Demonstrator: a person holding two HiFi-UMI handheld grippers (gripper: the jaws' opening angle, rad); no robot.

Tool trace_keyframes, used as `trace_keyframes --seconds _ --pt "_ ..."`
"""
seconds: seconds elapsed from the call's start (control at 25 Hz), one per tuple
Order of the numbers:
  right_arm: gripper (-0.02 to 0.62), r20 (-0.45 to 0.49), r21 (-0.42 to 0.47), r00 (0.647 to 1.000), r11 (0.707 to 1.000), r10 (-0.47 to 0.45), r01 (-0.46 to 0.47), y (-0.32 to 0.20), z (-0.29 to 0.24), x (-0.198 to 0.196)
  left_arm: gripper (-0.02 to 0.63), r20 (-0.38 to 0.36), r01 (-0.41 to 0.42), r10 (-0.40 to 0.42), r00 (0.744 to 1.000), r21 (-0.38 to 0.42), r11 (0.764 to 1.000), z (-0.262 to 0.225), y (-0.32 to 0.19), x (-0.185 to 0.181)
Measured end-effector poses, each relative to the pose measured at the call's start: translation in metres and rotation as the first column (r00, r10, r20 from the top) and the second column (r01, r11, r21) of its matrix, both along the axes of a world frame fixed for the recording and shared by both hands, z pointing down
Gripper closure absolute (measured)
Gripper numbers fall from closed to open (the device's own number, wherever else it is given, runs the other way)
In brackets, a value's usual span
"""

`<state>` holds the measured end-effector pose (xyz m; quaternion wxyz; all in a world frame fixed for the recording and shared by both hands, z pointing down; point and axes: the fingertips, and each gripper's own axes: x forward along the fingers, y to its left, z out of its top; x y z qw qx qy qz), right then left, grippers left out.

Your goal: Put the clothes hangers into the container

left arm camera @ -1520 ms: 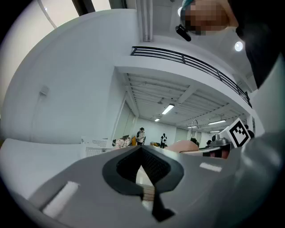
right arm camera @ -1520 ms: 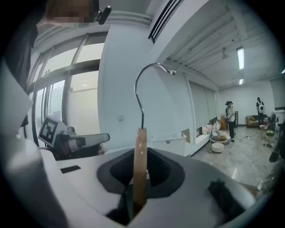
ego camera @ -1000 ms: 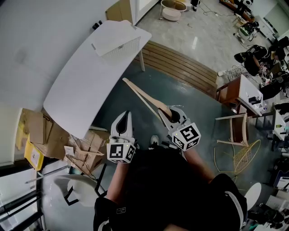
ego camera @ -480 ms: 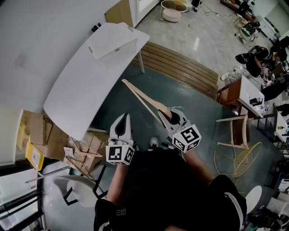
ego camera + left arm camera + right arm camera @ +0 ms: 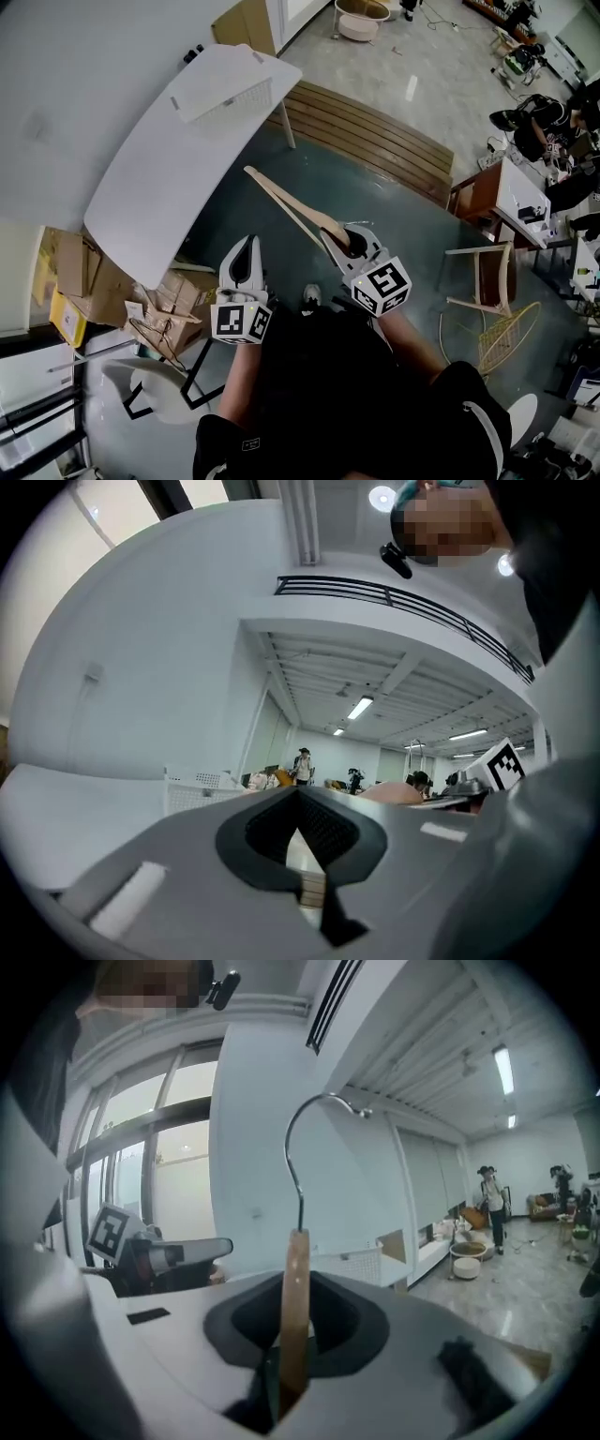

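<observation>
A wooden clothes hanger (image 5: 291, 204) with a metal hook (image 5: 309, 1133) is clamped in my right gripper (image 5: 339, 240), and its long arm points up-left toward the white table (image 5: 159, 178). In the right gripper view the wood (image 5: 295, 1307) stands upright between the jaws. A white perforated container (image 5: 223, 92) sits at the table's far end, well beyond the hanger; it also shows as a mesh basket (image 5: 200, 782). My left gripper (image 5: 245, 249) hangs beside the right one, lower left, with its jaws together and nothing in them.
Cardboard boxes (image 5: 89, 281) lie under the table's near end beside a white chair (image 5: 150, 389). A slatted wooden bench (image 5: 370, 136) runs behind the table. A wooden chair (image 5: 487, 277) and a wire chair (image 5: 506, 333) stand at the right. People stand far off.
Both grippers and the hanger have drifted slightly left, toward the table. The grip on the hanger is unchanged.
</observation>
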<state>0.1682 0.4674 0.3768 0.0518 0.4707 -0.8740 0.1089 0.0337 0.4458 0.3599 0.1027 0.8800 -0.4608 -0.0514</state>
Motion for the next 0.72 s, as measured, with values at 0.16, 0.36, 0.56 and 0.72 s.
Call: trace_keyframes --seconds 0.16,0.36,0.56,0.72 --pt "0.534 0.010 -0.007 1.000 1.000 -0.009 0.009 0.000 0.003 0.005 0.603 0.001 0.013 -0.013 1.000 -0.014 1.000 0.003 0.000 0.005" --pt "0.534 0.013 -0.014 1.000 1.000 -0.023 0.023 -0.013 0.007 0.008 0.602 0.007 0.020 -0.020 1.000 -0.020 1.000 0.003 -0.007 0.011" --pt "0.534 0.007 -0.006 1.000 1.000 -0.027 0.027 -0.036 0.008 0.002 0.603 0.012 0.018 -0.018 1.000 -0.016 1.000 0.009 -0.027 0.004" --pt "0.534 0.003 -0.002 1.000 1.000 -0.023 0.023 -0.061 0.010 -0.002 0.603 -0.009 0.020 -0.020 1.000 -0.013 1.000 0.011 -0.053 0.001"
